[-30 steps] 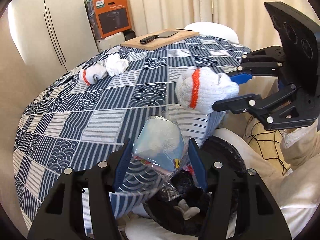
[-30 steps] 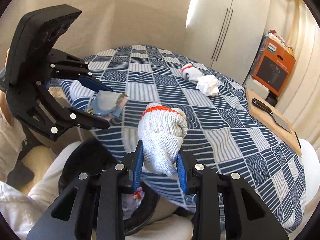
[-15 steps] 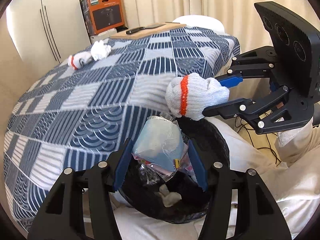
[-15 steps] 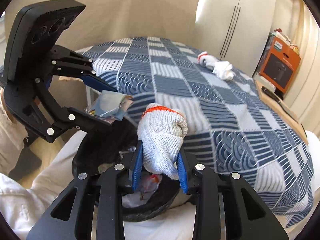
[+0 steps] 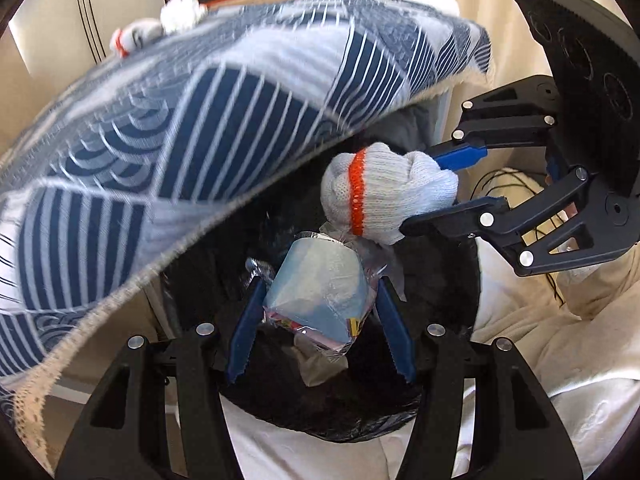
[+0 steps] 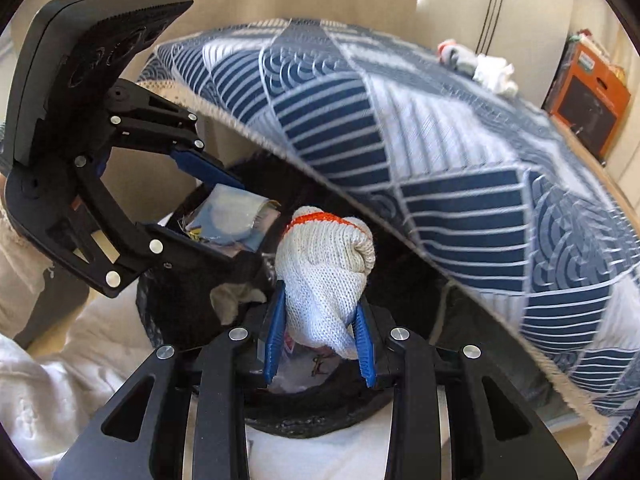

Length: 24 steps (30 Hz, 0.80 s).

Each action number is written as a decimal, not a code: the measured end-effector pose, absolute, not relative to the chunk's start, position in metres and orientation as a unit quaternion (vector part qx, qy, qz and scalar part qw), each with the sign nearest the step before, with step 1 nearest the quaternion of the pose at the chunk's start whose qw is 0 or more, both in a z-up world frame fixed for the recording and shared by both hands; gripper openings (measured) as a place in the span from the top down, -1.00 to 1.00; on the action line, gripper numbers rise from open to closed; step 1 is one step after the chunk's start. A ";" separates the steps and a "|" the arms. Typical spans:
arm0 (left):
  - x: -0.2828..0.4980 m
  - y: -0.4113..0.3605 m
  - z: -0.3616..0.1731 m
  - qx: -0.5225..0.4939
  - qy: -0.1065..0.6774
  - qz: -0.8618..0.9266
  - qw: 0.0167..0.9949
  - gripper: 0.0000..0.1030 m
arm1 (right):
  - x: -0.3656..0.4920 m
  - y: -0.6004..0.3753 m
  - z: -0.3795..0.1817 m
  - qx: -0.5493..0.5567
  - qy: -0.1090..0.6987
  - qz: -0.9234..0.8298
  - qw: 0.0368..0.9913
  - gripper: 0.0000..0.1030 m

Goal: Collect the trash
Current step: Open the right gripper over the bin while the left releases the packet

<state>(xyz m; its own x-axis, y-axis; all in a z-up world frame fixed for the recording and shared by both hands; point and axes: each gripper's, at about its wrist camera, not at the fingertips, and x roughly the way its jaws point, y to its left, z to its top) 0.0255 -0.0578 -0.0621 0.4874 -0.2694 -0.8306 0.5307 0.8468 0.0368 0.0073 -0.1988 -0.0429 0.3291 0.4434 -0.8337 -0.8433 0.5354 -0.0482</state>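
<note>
L fingers (image 5: 320, 312) pinching wrapper (image 5: 320, 296), R fingers (image 6: 320, 320) pinching glove (image 6: 324, 272), over bin (image 5: 440, 280)

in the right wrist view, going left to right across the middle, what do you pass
black left gripper holding a crinkled clear plastic wrapper → white knit glove with an orange cuff between the right gripper's blue fingers → blue and white patterned tablecloth → orange cardboard box
</note>
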 end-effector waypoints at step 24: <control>0.043 -0.078 -0.121 0.209 0.496 -0.239 0.808 -0.78 | 0.035 -0.177 -0.088 -0.272 0.425 0.429 0.749 -0.61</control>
<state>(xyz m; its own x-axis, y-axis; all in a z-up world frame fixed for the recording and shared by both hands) 0.0434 -0.0784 -0.1211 0.3930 -0.1782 -0.9021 0.5941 0.7980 0.1012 0.0354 -0.1773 -0.0883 0.2718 0.4111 -0.8701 -0.8739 0.4841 -0.0442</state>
